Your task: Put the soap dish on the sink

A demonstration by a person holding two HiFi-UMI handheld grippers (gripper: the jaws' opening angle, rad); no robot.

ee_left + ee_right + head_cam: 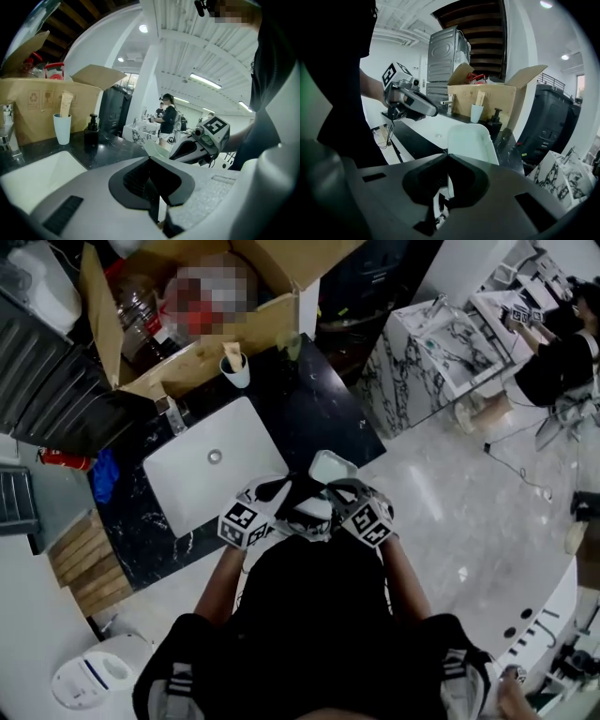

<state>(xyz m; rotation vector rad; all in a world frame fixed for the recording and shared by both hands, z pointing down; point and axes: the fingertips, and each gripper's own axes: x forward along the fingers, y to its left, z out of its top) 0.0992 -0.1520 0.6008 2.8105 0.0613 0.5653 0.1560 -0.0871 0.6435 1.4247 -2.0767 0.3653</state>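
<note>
Left gripper (160, 213) and right gripper (446, 187) both seem clamped on the soap dish's (471, 143) near rim, probably to carry it level; the sink (192, 486) lies just ahead-left of them

Black top (319, 615), white-striped sleeves (176, 677), left gripper (284, 493), right gripper (332, 493), black-and-white marker cubes (243, 523)

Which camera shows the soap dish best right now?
The right gripper view: the soap dish sits large at centre, rim and hollow plain, gripped by the right gripper. The head view shows it from above, near end hidden. The left gripper view shows only a sliver.
</note>
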